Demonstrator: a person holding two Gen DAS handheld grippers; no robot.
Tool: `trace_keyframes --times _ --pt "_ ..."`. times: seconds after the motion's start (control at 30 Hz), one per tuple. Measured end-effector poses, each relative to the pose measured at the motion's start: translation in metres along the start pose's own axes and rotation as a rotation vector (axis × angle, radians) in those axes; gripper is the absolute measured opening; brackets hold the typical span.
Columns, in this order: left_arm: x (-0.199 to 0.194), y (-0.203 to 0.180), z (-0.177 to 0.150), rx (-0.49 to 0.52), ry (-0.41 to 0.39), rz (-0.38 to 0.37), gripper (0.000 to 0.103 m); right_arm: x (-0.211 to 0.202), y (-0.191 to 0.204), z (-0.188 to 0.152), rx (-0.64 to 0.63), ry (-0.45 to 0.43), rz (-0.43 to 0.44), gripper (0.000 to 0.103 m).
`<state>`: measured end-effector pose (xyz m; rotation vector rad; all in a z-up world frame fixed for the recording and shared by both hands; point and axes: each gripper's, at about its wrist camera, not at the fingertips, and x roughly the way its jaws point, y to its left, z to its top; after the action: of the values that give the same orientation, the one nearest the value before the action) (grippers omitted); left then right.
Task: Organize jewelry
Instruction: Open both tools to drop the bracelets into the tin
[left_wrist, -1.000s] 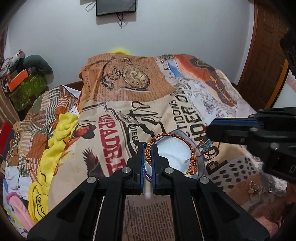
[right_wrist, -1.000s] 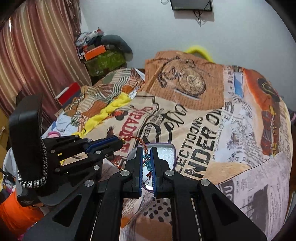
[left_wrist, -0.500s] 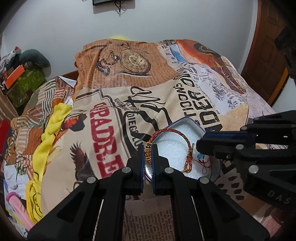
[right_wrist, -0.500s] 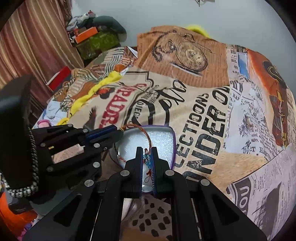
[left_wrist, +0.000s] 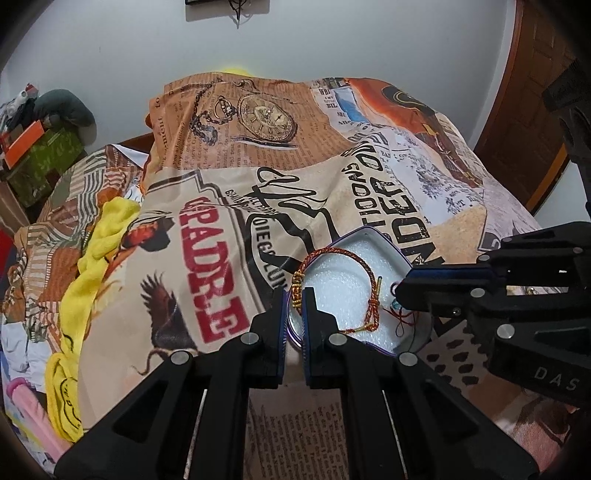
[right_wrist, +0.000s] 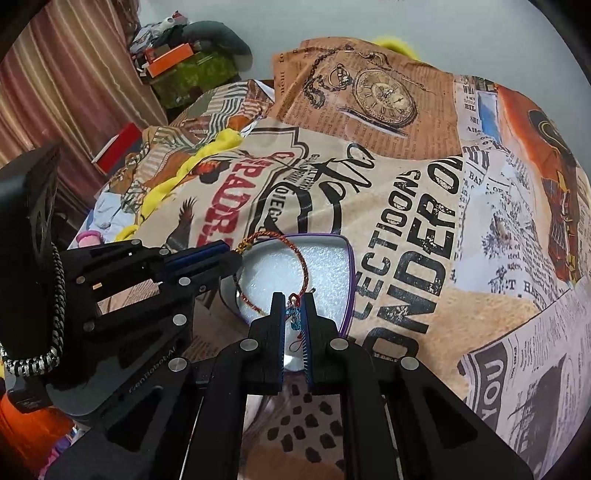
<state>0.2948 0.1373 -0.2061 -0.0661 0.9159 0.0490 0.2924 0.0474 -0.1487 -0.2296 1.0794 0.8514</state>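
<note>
Bed covered by a printed bedspread (left_wrist: 221, 206) (newspaper and pocket-watch pattern). On it sits an open tin (left_wrist: 373, 236) with a purple rim and white foam lining; in the right wrist view the tin (right_wrist: 349, 266) lies just ahead of the fingers.

Left gripper (left_wrist: 294, 295): fingers pressed close, pinching the gold-beaded part of a red-and-gold woven bracelet (left_wrist: 354, 258). The cord loops from there over the foam to a knot near the tin's right side.

Right gripper (right_wrist: 294, 306): fingers pressed close on the bracelet's thin red tail strings, where a small blue bead (right_wrist: 293, 314) shows between them. From this side the bracelet (right_wrist: 295, 251) arcs across the foam toward the left gripper (right_wrist: 232, 254).

Bracelet is stretched between the two grippers, over the tin; whether it touches the foam I cannot tell.

Yellow cloth (left_wrist: 92, 266) lies bunched at the bed's left edge.
</note>
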Motion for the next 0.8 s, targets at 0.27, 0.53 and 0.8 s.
trace_keyframes --times 0.27,0.53,0.8 --pt "-0.032 -0.002 0.003 0.006 -0.053 0.021 0.008 -0.025 0.011 -0.002 -0.032 -0.035 -0.039 0.018" --pt "-0.074 -0.008 0.007 0.018 -0.125 0.022 0.036 -0.072 0.006 -0.008 -0.005 -0.137 -0.059 0.020" --pt "-0.109 -0.041 0.001 0.086 -0.166 -0.008 0.055 -0.121 -0.011 -0.030 0.018 -0.234 -0.117 0.043"
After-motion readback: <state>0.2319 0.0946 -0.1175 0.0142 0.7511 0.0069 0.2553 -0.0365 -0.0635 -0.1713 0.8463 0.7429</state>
